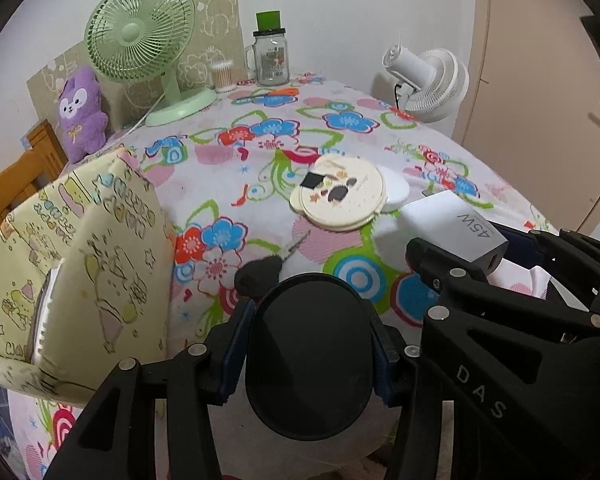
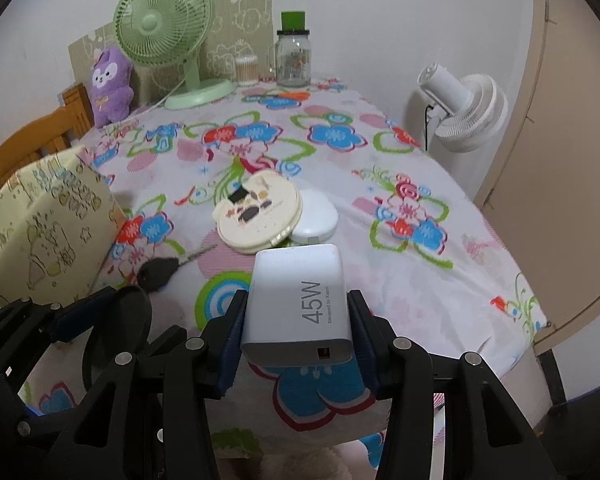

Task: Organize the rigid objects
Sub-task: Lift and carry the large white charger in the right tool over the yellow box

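My left gripper [image 1: 308,356] is shut on a black oval lid-like object [image 1: 310,352], held above the near edge of the flowered table [image 1: 340,120]. My right gripper [image 2: 296,336] is shut on a white 45W charger [image 2: 298,300], also seen in the left wrist view [image 1: 452,228]. A car key [image 2: 164,270] with a black head lies just ahead on the cloth. Behind it lie a cream bear-shaped round case [image 2: 256,212] and a white oval case [image 2: 316,216]. A yellow patterned fabric box [image 1: 92,248] stands at the left.
At the back stand a green desk fan [image 1: 144,40], a purple plush [image 1: 80,112], a cotton swab tub [image 1: 224,74] and a glass jar with green cap [image 1: 272,52]. A white fan [image 2: 464,112] stands off the right edge. A wooden chair [image 2: 32,148] is left.
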### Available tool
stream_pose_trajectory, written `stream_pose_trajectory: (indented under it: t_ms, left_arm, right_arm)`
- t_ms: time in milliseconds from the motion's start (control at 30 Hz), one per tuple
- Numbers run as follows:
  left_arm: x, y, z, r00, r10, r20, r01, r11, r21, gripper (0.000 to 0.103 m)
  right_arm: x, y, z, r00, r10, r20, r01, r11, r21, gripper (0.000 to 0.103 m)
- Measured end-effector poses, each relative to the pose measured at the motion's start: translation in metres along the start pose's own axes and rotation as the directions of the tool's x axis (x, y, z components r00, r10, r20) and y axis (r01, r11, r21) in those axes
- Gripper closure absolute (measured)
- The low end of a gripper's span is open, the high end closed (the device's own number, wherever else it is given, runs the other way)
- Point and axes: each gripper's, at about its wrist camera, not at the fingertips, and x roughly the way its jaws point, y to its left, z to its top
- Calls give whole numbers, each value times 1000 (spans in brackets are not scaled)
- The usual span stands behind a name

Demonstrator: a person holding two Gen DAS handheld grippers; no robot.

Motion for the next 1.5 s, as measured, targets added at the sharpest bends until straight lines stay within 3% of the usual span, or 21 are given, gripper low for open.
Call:
stream_pose_trajectory:
  t_ms: [567, 1500]
  left_arm:
    - [-38, 15, 23, 998, 13, 57, -13, 1000, 3, 50]
    - [-81, 73, 26, 991, 73, 109, -73, 997, -3, 50]
  right_arm:
    - [-42, 14, 30, 997, -17, 76, 18, 1000, -17, 52]
    - [-77, 86, 57, 992, 19, 124, -6, 994, -107, 52]
